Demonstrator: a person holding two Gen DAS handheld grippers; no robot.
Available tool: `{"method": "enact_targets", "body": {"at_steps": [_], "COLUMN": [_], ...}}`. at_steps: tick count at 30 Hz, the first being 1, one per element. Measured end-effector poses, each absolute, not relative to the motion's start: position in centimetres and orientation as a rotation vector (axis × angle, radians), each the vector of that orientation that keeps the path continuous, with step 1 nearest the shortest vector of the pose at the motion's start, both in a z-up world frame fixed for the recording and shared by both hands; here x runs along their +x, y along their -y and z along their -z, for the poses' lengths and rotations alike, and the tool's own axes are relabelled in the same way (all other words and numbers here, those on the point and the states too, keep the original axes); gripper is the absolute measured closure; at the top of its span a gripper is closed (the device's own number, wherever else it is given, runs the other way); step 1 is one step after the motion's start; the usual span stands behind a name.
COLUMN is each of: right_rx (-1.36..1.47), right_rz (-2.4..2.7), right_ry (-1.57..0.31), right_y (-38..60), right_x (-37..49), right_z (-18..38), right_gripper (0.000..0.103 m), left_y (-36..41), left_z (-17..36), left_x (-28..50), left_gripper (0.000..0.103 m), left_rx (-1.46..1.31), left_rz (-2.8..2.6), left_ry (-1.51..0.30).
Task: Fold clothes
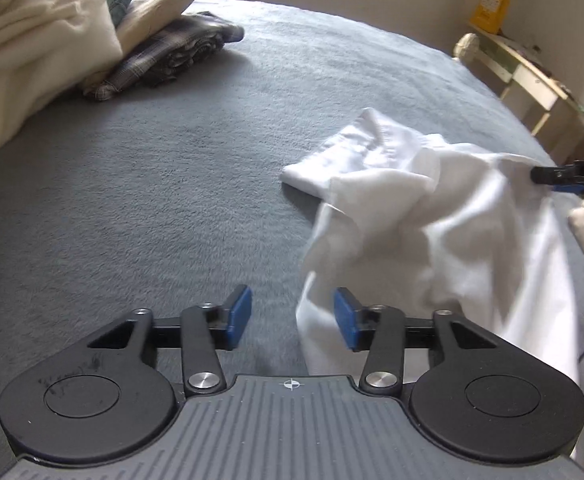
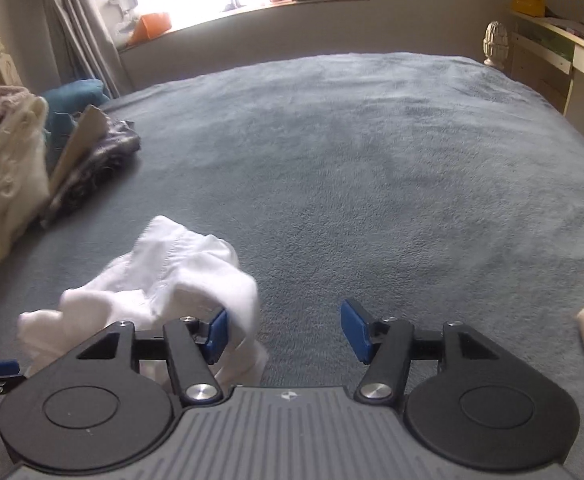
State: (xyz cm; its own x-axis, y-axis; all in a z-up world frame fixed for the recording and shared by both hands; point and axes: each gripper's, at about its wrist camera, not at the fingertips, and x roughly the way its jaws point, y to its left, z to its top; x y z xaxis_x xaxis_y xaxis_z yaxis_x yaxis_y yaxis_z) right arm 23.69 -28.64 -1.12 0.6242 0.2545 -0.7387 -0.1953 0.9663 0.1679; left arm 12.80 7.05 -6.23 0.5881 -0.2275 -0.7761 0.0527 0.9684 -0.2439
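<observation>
Both my grippers, left (image 1: 292, 322) and right (image 2: 284, 330), had jaws spread, empty; white garment (image 1: 431, 216) lay crumpled, unfolded, on the bed (image 1: 172, 200).

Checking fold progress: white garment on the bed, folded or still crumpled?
Crumpled. The white garment lies bunched in loose, uneven ridges on the grey blanket, with no flat squared layers, unlike the folded stack nearby.

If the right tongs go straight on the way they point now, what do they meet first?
Most likely the grey blanket. The right tongs stand open and point down at bare bed. The white garment lies by their left pad, off the line, though depth there is hard to judge.
</observation>
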Motion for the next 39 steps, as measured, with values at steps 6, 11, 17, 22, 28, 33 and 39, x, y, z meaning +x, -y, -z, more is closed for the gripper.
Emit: {"method": "enact_targets", "body": {"at_steps": [6, 11, 17, 22, 28, 33, 39], "right_rx": [-0.022, -0.156, -0.234, -0.218, -0.074, 0.096, 0.194], "right_rz": [-0.608, -0.802, -0.825, -0.904, -0.988, -1.013, -1.027], "right_ry": [-0.883, -0.930, -1.036, -1.083, -1.205, -1.240, -1.239], "right_y": [26.0, 21.0, 17.3, 16.5, 16.1, 15.8, 17.2], "right_x": [15.8, 9.4, 6.5, 3.5, 0.8, -0.2, 0.5], "right_z": [-3.4, -2.7, 1.6, 2.1, 3.1, 4.0, 3.3], "right_gripper": [0.035, 0.036, 0.049, 0.053, 0.059, 0.060, 0.060], "left_y": [-5.4, -3.2, -2.4, -4.5, -4.6, -3.2, -3.3], "left_z": [5.3, 6.1, 7.5, 7.6, 9.4, 10.9, 10.9], "left_x": [9.4, 6.6, 4.7, 4.2, 4.5, 3.9, 2.9], "left_gripper": [0.047, 0.047, 0.047, 0.047, 0.047, 0.049, 0.093], "left_rx": [-0.216, -0.221, -0.238, -0.473, -0.594, -0.587, -0.523], "left_rz": [0.437, 0.578, 0.609, 0.632, 0.626, 0.603, 0.549], "left_ry": [-1.083, -1.154, -1.209, -1.205, -1.253, -1.293, -1.239]}}
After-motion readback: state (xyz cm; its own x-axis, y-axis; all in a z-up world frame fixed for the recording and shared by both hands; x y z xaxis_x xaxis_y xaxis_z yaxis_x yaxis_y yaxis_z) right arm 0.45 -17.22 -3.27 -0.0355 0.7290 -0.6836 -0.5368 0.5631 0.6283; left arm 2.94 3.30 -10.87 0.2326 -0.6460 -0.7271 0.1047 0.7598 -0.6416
